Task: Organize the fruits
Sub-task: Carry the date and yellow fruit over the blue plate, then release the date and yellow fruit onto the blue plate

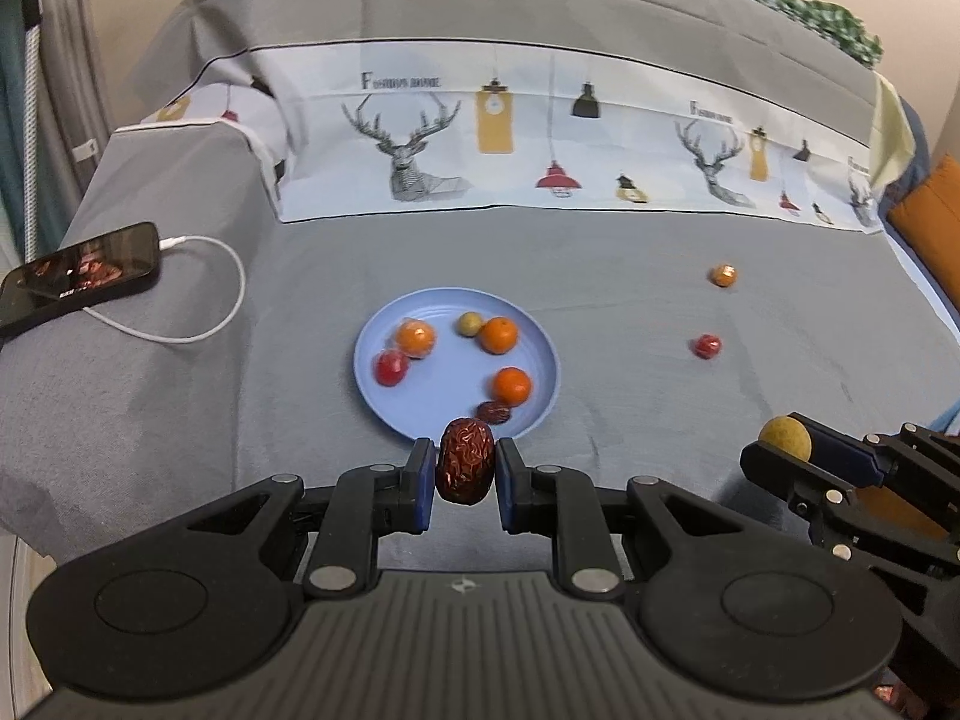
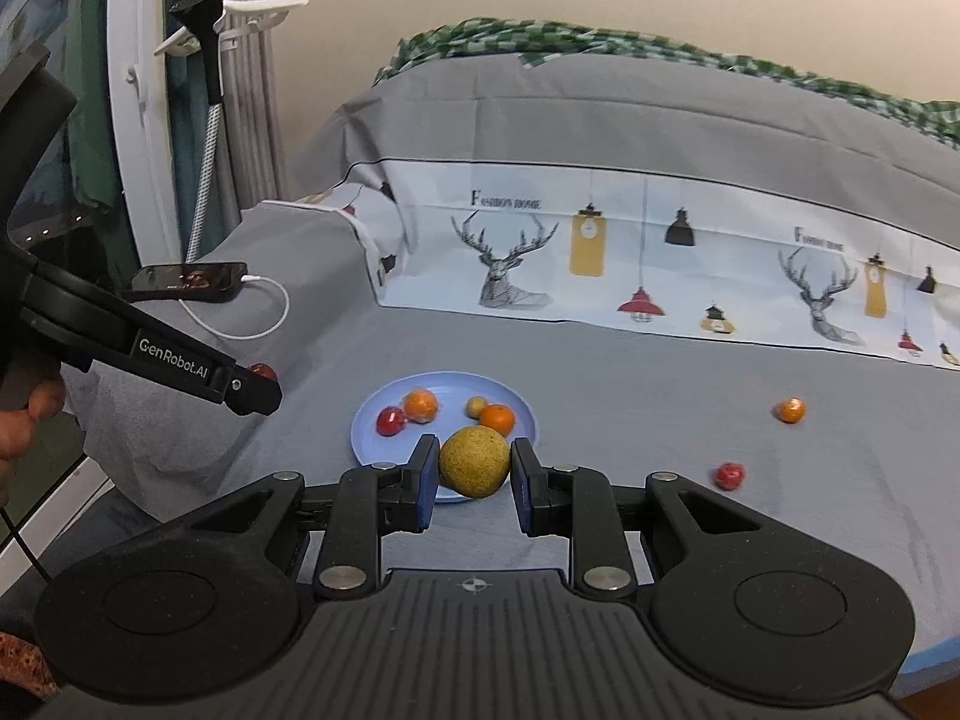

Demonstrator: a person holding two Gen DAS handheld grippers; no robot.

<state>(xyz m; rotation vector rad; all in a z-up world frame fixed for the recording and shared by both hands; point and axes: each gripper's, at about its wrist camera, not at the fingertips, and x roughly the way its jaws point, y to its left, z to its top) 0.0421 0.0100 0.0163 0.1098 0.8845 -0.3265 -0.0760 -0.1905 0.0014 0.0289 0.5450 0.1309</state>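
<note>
A light blue plate [image 1: 420,306] lies on the grey cloth and holds oranges [image 1: 498,335], a red fruit [image 1: 391,367], a small yellow fruit [image 1: 468,324] and a dried date [image 1: 494,413]. My left gripper [image 1: 465,471] is shut on a wrinkled red date [image 1: 465,468], just in front of the plate's near rim. My right gripper [image 2: 474,471] is shut on a yellow-green round fruit [image 2: 474,461], above the near edge of the plate [image 2: 384,402]. It also shows at the right of the left wrist view [image 1: 786,444]. A wrapped orange fruit [image 1: 723,275] and a wrapped red fruit [image 1: 707,346] lie loose to the right.
A phone [image 1: 78,276] with a white charging cable [image 1: 228,294] lies at the left on a raised fold. A printed deer-pattern cloth band [image 1: 540,138] runs along the back. The left gripper's arm [image 2: 180,360] shows at the left of the right wrist view.
</note>
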